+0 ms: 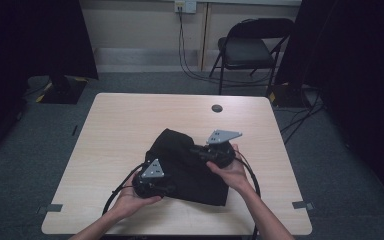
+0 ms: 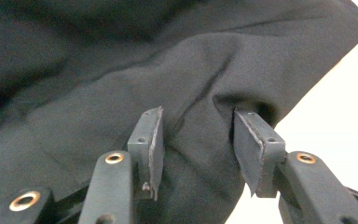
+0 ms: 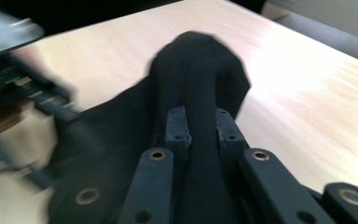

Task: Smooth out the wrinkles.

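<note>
High view shows the black garment [image 1: 187, 167] bunched on the near half of the table [image 1: 120, 125], between your hands. Your right gripper [image 3: 200, 123] has its jaws pinched tight on a raised ridge of cloth, apparently to lift that fold clear. Your left gripper [image 2: 198, 140] stands about half open, a hump of fabric between its pads [image 2: 154, 140] but not clamped, seemingly placed to take a second hold
</note>
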### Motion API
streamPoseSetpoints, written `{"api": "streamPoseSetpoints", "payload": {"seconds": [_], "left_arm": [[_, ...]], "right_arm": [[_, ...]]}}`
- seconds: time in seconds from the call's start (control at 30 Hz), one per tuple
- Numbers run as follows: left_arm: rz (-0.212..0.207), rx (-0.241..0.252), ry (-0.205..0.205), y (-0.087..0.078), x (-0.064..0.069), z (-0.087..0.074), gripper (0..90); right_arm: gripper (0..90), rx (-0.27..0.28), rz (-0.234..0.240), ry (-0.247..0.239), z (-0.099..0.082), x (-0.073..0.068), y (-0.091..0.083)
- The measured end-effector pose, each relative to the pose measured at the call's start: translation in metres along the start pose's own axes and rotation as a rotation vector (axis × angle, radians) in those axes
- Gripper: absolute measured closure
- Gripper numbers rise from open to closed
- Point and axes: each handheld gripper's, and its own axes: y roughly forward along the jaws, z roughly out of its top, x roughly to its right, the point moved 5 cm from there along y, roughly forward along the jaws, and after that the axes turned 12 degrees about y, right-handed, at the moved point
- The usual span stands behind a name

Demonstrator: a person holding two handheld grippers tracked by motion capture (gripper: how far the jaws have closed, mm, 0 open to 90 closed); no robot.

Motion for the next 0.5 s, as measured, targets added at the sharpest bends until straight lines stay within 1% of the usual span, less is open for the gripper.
{"api": "streamPoseSetpoints", "payload": {"seconds": [0.1,0.13,0.17,0.2,0.23,0.27,0.3,0.33,0.37,0.4,0.47,0.5], "left_arm": [[0.009,0.005,0.002,0.001,0.003,0.0,54.2],[0.009,0.005,0.002,0.001,0.003,0.0,54.3],[0.012,0.005,0.003,0.001,0.004,0.001,54.3],[0.023,0.002,0.009,0.002,0.006,0.001,54.5],[0.029,0.0,0.007,0.002,0.006,0.002,54.5],[0.033,-0.001,0.017,0.003,0.007,0.002,54.5],[0.033,-0.001,0.017,0.003,0.007,0.002,54.6],[0.039,-0.006,0.019,0.003,0.008,0.002,54.6],[0.044,-0.005,0.023,0.004,0.008,0.003,54.6],[0.048,-0.006,0.02,0.004,0.008,0.002,54.6],[0.047,-0.01,0.02,0.003,0.008,0.003,54.3],[0.039,-0.01,0.009,0.002,0.008,0.003,54.1]], "right_arm": [[78.7,-0.027,0.035,-0.03,-0.016,-0.025,-0.002],[78.7,-0.027,0.035,-0.03,-0.016,-0.025,-0.002],[78.6,-0.036,0.047,-0.031,-0.022,-0.031,-0.002],[78.5,-0.064,0.071,-0.019,-0.032,-0.039,-0.002],[78.3,-0.074,0.074,-0.011,-0.037,-0.042,-0.002],[78.0,-0.086,0.076,-0.009,-0.042,-0.045,-0.003],[78.0,-0.086,0.076,-0.009,-0.042,-0.045,-0.003],[76.8,-0.108,0.095,0.028,-0.052,-0.048,-0.004],[76.8,-0.108,0.095,0.028,-0.052,-0.048,-0.004],[74.8,-0.125,0.132,0.067,-0.059,-0.05,-0.005],[73.6,-0.127,0.13,0.088,-0.065,-0.053,-0.006],[73.5,-0.135,0.135,0.09,-0.069,-0.054,-0.007]]}}
